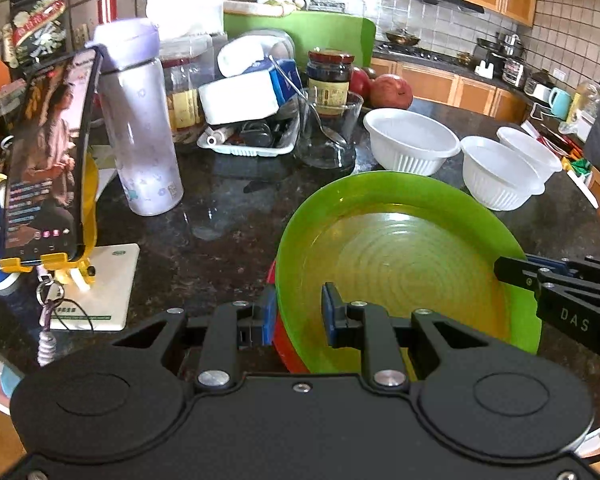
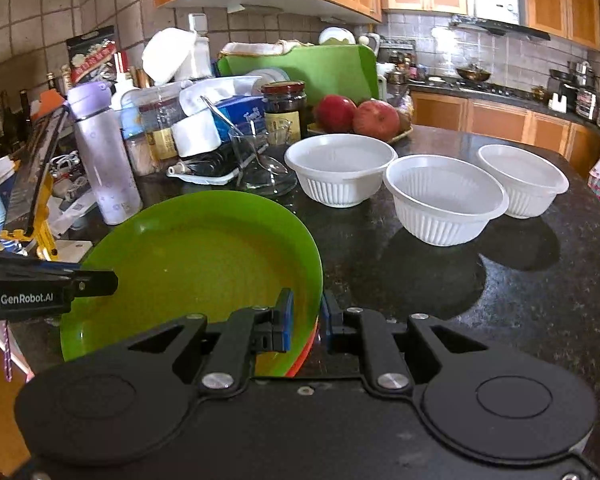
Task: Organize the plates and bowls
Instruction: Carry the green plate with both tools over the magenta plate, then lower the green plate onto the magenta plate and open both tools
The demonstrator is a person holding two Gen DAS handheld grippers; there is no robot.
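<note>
On opposite rims, both tools straddle the green plate.

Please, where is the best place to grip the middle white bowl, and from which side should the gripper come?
Grip the middle white bowl at its thin rim nearest the right gripper, one finger inside and one outside. It stands upright and empty, so the near rim is free. Its far side sits close to the right-hand white bowl; I would probably avoid that side.
</note>
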